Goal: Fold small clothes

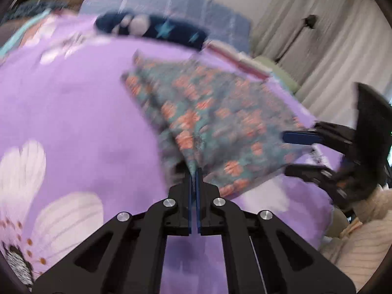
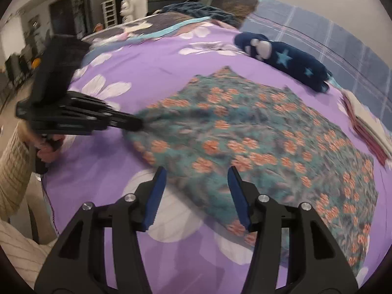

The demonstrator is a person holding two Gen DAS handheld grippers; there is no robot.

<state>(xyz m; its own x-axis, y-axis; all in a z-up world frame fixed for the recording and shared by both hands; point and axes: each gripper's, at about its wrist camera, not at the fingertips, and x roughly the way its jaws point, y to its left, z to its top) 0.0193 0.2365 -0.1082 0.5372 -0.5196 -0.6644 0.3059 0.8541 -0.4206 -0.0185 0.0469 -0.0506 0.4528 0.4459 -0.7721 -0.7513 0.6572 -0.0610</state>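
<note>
Floral garment (image 2: 257, 147) lies spread on the purple bed (image 2: 152, 73), long axis running from about 10 o'clock to 4 o'clock in the right wrist view. Left gripper (image 1: 196, 171) has its jaws closed, pinching the garment's near-left corner, seen at 9 o'clock in the right wrist view. Right gripper (image 2: 196, 191) has its jaws apart and empty, with the garment's near edge straight ahead at 12 o'clock between the blue pads (image 2: 156, 196), not pressed, so the right hand looks closest to that free edge.

Likely a home bedroom: floral bedspread (image 2: 152, 73), curtains (image 1: 330, 36).
</note>
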